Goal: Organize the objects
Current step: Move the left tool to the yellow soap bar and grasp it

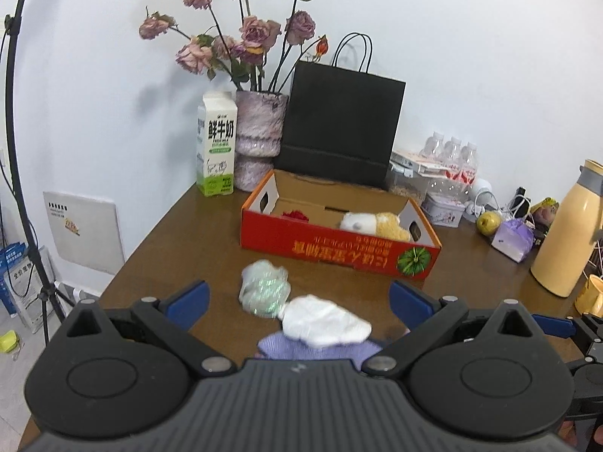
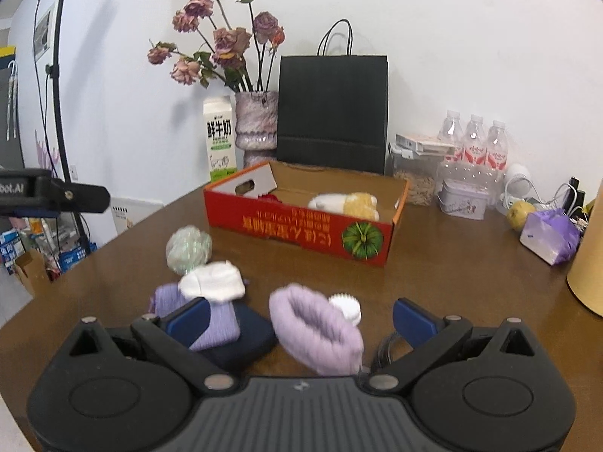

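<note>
Socks [image 2: 316, 333] before red box [image 2: 301, 226]

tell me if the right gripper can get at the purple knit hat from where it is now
Probably yes. The right gripper is open, and the purple knit hat lies on the table right between its fingers, with nothing over it; only a white round piece sits just behind.

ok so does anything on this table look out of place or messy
Yes. Several soft items lie loose on the table in front of the red box: a green mesh ball, a white sock, a lilac sock and a dark folded cloth. Both grippers are open.
</note>
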The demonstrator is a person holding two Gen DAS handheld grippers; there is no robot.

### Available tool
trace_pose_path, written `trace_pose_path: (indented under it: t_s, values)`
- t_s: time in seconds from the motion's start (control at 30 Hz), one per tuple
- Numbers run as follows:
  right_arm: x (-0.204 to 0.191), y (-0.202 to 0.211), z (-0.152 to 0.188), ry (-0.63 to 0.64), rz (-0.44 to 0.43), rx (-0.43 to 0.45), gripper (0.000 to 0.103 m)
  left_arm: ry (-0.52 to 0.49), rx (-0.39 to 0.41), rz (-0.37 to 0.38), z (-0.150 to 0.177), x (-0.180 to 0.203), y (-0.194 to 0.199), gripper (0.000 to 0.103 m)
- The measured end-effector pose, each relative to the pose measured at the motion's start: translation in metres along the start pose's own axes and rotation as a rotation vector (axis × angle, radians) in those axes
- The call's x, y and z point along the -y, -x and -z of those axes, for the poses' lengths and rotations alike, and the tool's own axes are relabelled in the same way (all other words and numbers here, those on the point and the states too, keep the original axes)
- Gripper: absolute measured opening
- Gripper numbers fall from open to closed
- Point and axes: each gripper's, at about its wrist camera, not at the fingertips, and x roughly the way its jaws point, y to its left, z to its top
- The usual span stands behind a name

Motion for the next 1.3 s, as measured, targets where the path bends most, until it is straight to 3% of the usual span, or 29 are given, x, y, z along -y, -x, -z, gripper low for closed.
trace_pose_path:
  t_s: [0.4, 0.9, 1.2, 1.3]
  values:
    - [0.007, 0.017, 0.053, -0.030, 0.006, -0.034, 0.103, -0.008, -0.080, -0.002, 0.056, -0.016, 0.008, 0.103]
    - [0.028, 0.015, 0.093, -0.079, 0.045, -0.076, 0.103, -0.059, -0.203, -0.080, 0.114, -0.040, -0.036, 0.103]
    - [0.041, 0.012, 0.097, -0.091, 0.062, -0.079, 0.103, -0.141, -0.175, -0.095, 0.112, -0.029, -0.053, 0.094]
    - [0.043, 0.011, 0.098, -0.086, 0.066, -0.084, 0.103, -0.169, -0.170, -0.059, 0.111, -0.025, -0.056, 0.083]
